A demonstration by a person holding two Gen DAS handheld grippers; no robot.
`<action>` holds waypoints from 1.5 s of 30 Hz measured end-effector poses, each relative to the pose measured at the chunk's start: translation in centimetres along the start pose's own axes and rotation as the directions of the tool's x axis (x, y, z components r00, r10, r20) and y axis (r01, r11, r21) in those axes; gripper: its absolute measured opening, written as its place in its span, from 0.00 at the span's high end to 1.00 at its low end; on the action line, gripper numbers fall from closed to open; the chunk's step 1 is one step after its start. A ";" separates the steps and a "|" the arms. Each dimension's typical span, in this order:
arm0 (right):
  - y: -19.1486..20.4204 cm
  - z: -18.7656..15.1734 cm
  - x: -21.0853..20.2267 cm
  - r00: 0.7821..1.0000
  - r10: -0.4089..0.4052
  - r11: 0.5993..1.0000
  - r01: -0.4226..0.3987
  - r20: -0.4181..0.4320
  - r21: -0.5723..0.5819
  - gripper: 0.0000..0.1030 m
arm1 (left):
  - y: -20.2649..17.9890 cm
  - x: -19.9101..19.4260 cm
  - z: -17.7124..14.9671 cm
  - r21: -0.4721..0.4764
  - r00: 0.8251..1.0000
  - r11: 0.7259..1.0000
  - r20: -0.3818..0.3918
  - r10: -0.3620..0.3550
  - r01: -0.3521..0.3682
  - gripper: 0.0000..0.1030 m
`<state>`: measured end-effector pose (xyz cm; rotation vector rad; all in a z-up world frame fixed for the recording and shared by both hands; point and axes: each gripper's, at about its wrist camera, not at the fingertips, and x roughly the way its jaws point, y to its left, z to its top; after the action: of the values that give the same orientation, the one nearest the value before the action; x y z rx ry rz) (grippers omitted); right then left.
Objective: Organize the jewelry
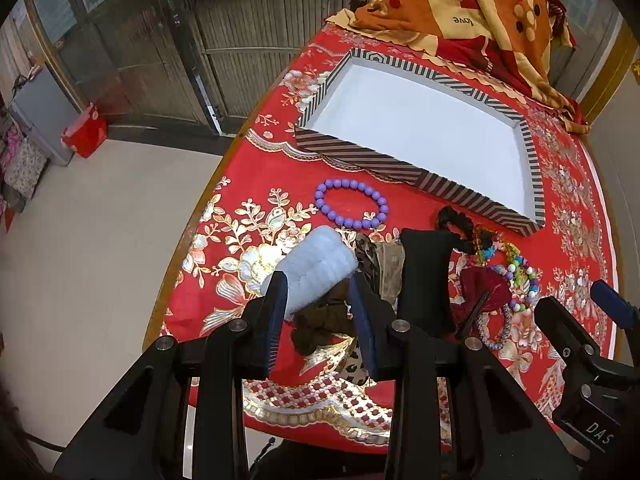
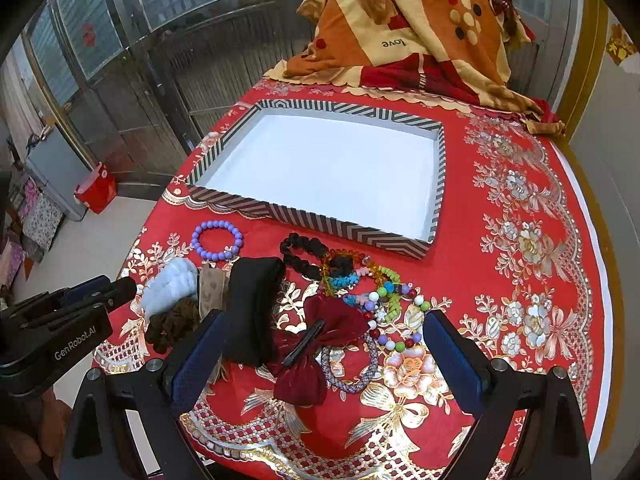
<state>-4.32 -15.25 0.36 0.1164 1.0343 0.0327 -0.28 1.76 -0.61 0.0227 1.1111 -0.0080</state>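
Note:
A striped tray with a white floor lies at the back of the red table. In front of it lie a purple bead bracelet, a pale blue fluffy scrunchie, a brown scrunchie, a black band, a dark red bow clip and a multicoloured bead bracelet. My left gripper is open, its fingers either side of the blue and brown scrunchies. My right gripper is open wide around the red bow.
A folded orange and cream blanket lies at the table's far end. The table edge runs along the left, with pale floor and a red bag below. A black twisted hair tie and a grey braided band also lie in the pile.

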 end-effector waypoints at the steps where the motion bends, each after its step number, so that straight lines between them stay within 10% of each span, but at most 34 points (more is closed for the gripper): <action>1: 0.0 0.0 0.0 1.000 0.000 1.000 0.000 -0.001 -0.001 0.06 | 0.0 0.0 0.0 0.000 1.000 1.000 -0.003 -0.001 0.001 0.70; 25: 0.1 0.1 1.2 0.999 0.020 1.000 -0.020 -0.040 0.003 0.06 | 0.7 1.0 0.4 -0.006 0.999 1.000 -0.050 0.001 -0.001 0.70; 39: 1.3 -0.6 3.6 0.982 0.157 0.986 -0.162 -0.102 -0.044 0.06 | 8.1 3.0 2.4 -0.233 0.983 0.967 -0.124 -0.134 0.103 0.54; 45: 2.3 0.1 5.0 0.970 0.209 0.972 -0.219 -0.121 -0.082 0.19 | 6.1 5.1 1.8 -0.130 0.967 0.982 -0.196 -0.160 0.136 0.52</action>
<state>-1.64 -12.53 -3.63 0.1406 1.1267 0.2878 3.68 7.82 -4.34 -0.1668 1.3174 -0.0768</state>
